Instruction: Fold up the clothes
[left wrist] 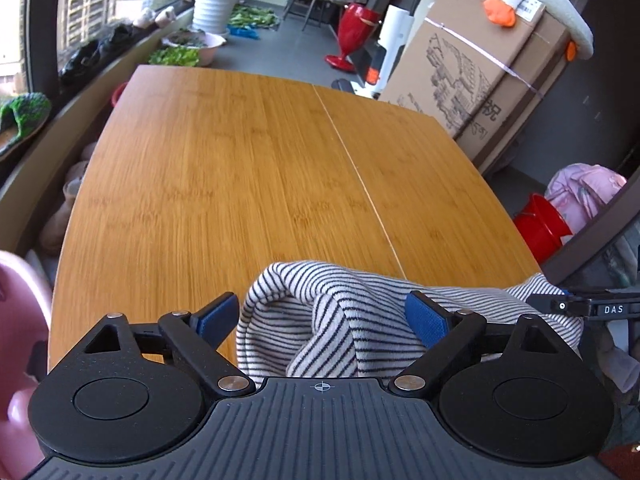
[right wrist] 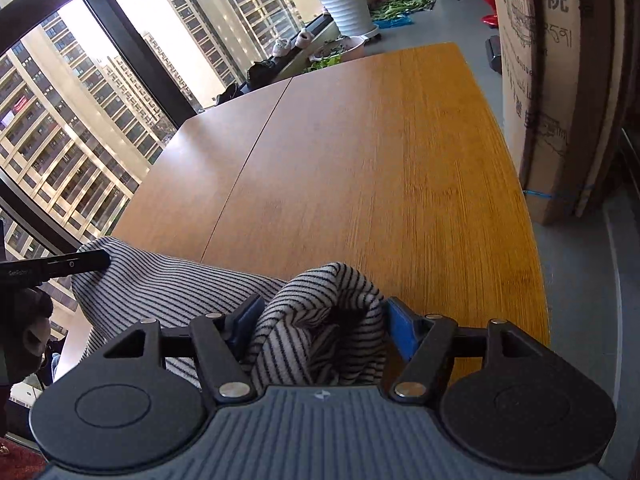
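Note:
A white garment with thin black stripes (left wrist: 340, 320) is bunched at the near edge of the wooden table (left wrist: 248, 168). My left gripper (left wrist: 322, 318) stands wide open, its blue pads either side of a raised fold, the left pad clear of the cloth. In the right wrist view the same striped garment (right wrist: 320, 320) fills my right gripper (right wrist: 320, 322), whose blue pads press a thick bunch of cloth from both sides. The cloth stretches left toward the other gripper's black tip (right wrist: 56, 264).
The wooden table (right wrist: 380, 152) stretches ahead with a seam down its middle. A large cardboard box (left wrist: 472, 80) stands at its right side, a red bucket (left wrist: 540, 232) and pink bundle below. A window ledge with shoes and a white planter (left wrist: 216, 6) runs along the left.

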`<state>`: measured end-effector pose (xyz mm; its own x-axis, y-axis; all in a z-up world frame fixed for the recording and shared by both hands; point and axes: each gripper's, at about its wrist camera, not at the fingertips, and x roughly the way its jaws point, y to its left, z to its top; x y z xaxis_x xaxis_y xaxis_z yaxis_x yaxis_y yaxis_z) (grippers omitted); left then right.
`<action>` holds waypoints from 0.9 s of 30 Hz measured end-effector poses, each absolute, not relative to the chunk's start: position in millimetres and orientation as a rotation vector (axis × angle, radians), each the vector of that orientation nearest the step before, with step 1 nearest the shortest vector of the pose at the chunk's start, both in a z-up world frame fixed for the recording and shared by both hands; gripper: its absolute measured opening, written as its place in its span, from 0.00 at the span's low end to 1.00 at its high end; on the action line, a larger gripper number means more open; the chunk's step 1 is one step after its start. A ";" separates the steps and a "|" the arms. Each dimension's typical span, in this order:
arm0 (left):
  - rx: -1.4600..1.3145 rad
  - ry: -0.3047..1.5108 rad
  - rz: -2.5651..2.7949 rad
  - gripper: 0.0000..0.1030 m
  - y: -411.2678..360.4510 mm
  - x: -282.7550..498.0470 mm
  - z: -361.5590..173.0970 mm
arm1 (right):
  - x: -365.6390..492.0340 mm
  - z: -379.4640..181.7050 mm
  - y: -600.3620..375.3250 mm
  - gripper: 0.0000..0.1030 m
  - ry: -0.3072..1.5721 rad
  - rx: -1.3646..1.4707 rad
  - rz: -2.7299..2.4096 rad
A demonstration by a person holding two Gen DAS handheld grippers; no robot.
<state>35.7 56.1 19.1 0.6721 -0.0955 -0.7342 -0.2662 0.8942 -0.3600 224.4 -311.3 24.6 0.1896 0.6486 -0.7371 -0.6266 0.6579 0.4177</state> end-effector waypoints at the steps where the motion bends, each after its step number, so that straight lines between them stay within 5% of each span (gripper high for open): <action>1: -0.462 0.837 0.094 0.91 55.3 36.9 16.8 | 226.3 23.8 -311.2 0.54 1.061 0.038 0.905; 9: -0.493 0.754 0.097 0.62 81.1 62.0 11.5 | 254.8 28.3 -274.7 0.34 0.964 0.059 0.915; 16: -0.440 0.563 0.173 0.39 103.4 69.5 47.0 | 271.3 58.6 -244.9 0.34 0.709 0.066 0.898; 23: -0.419 0.591 0.160 0.41 88.6 41.0 37.1 | 235.2 38.9 -259.8 0.34 0.676 -0.046 0.916; 25: -0.463 0.537 0.180 0.71 98.9 43.2 49.3 | 227.4 41.7 -258.2 0.34 0.652 -0.084 0.911; 27: -0.502 0.523 0.190 0.89 108.2 56.2 53.3 | 215.9 42.9 -258.6 0.35 0.626 -0.115 0.910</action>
